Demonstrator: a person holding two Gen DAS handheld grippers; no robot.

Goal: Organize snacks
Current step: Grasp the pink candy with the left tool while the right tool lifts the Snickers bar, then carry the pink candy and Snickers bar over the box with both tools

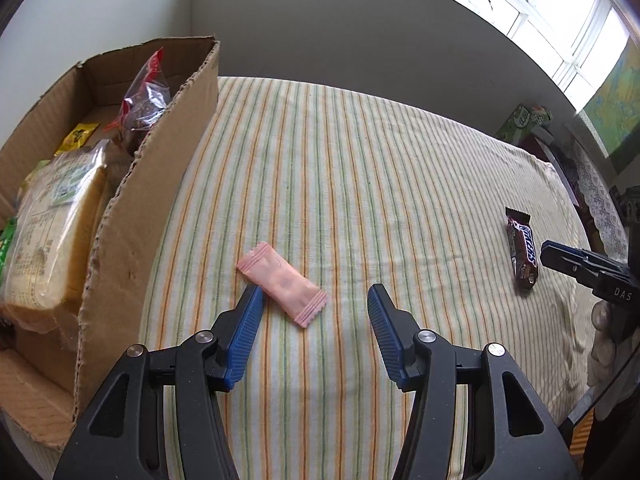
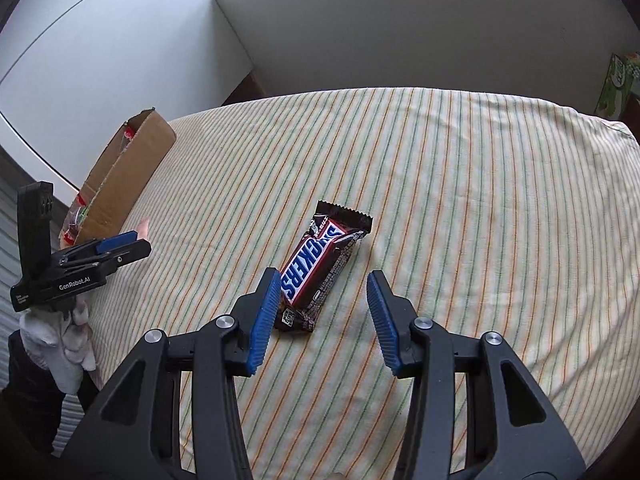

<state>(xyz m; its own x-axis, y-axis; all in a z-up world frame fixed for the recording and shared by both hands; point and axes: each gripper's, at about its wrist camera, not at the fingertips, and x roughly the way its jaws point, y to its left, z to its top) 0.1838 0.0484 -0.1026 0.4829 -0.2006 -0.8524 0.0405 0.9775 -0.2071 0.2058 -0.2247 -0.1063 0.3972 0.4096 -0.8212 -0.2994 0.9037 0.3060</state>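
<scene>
A pink wrapped snack [image 1: 282, 283] lies on the striped cloth just ahead of my left gripper [image 1: 315, 300], which is open and empty, its left finger close beside the wrapper. A brown Snickers bar [image 2: 320, 266] lies ahead of my right gripper [image 2: 323, 288], which is open and empty, with the bar's near end between the fingertips. The bar also shows in the left wrist view [image 1: 522, 252], next to the right gripper [image 1: 560, 258]. A cardboard box [image 1: 132, 208] at the left holds a bread pack [image 1: 52, 224] and a red-trimmed clear bag [image 1: 146, 98]. The left gripper [image 2: 128, 244] shows in the right wrist view.
The striped cloth [image 1: 360, 168] covers the table up to a grey wall. A green carton [image 1: 516, 120] and other items stand at the far right edge. The box also shows in the right wrist view [image 2: 132, 172] at the far left.
</scene>
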